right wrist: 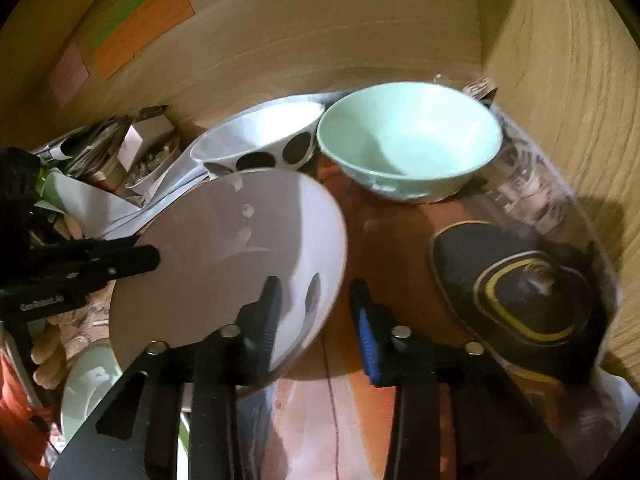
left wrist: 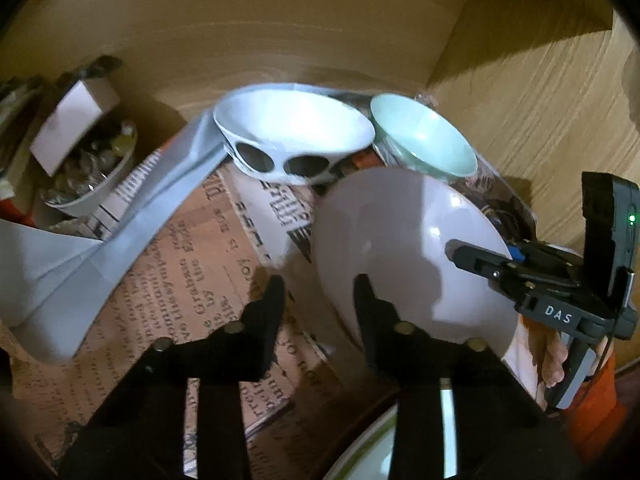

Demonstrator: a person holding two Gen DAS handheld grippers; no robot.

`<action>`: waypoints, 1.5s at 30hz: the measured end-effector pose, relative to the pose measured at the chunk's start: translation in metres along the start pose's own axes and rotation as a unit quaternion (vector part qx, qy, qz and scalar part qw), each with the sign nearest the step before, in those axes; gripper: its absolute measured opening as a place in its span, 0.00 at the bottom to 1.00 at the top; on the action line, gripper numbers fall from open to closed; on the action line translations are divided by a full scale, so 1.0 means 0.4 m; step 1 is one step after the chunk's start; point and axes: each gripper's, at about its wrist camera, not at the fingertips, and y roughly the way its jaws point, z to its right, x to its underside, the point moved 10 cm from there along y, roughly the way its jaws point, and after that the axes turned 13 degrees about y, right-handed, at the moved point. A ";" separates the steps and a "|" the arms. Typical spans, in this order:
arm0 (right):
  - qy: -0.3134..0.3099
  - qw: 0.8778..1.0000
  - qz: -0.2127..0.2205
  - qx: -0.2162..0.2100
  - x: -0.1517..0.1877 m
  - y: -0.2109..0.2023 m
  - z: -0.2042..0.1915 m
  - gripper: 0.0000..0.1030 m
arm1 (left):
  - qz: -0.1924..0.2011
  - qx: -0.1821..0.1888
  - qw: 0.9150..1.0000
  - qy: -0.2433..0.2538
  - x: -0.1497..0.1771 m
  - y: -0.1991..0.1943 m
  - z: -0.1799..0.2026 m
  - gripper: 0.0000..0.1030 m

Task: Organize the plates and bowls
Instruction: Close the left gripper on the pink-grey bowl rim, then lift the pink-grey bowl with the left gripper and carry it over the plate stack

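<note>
A plain white bowl (left wrist: 404, 240) (right wrist: 224, 248) sits on newspaper (left wrist: 188, 280) inside a wooden cupboard. My left gripper (left wrist: 320, 292) straddles the bowl's left rim, one finger inside and one outside, with a gap still showing. My right gripper (right wrist: 316, 292) straddles the opposite rim the same way, its blue-padded finger (right wrist: 366, 340) outside the bowl. Both look open around the rim. Behind stand a white bowl with black oval spots (left wrist: 292, 136) (right wrist: 260, 136) and a mint-green bowl (left wrist: 424, 136) (right wrist: 408, 140).
A black dish with yellow rings (right wrist: 516, 292) lies at the right, near the cupboard's side wall (right wrist: 580, 120). A bowl of small clutter (left wrist: 92, 168) and folded white paper (left wrist: 60, 272) fill the left. Another pale dish (right wrist: 88, 384) sits low in front. Coloured notes (right wrist: 140, 28) hang on the back wall.
</note>
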 end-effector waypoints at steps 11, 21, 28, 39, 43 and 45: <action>-0.002 1.000 0.009 0.008 0.001 -0.006 -0.018 0.23 | -0.023 -0.015 0.999 0.017 -0.005 0.009 0.029 0.18; 0.007 0.999 0.033 -0.005 -0.011 -0.069 -0.033 0.23 | 0.012 -0.026 0.999 0.024 -0.031 -0.060 0.055 0.18; -0.009 0.998 0.060 -0.017 -0.013 -0.138 -0.088 0.23 | 0.050 -0.037 0.998 0.021 -0.036 -0.141 0.065 0.18; -0.043 0.994 0.090 -0.046 0.024 -0.214 -0.198 0.23 | 0.100 -0.067 0.993 0.012 0.015 -0.293 0.063 0.18; -0.054 0.993 0.092 -0.060 0.046 -0.225 -0.239 0.23 | 0.114 -0.075 0.991 0.000 0.047 -0.345 0.054 0.19; -0.061 0.992 0.091 -0.065 0.060 -0.229 -0.263 0.23 | 0.122 -0.083 0.989 -0.005 0.067 -0.374 0.047 0.19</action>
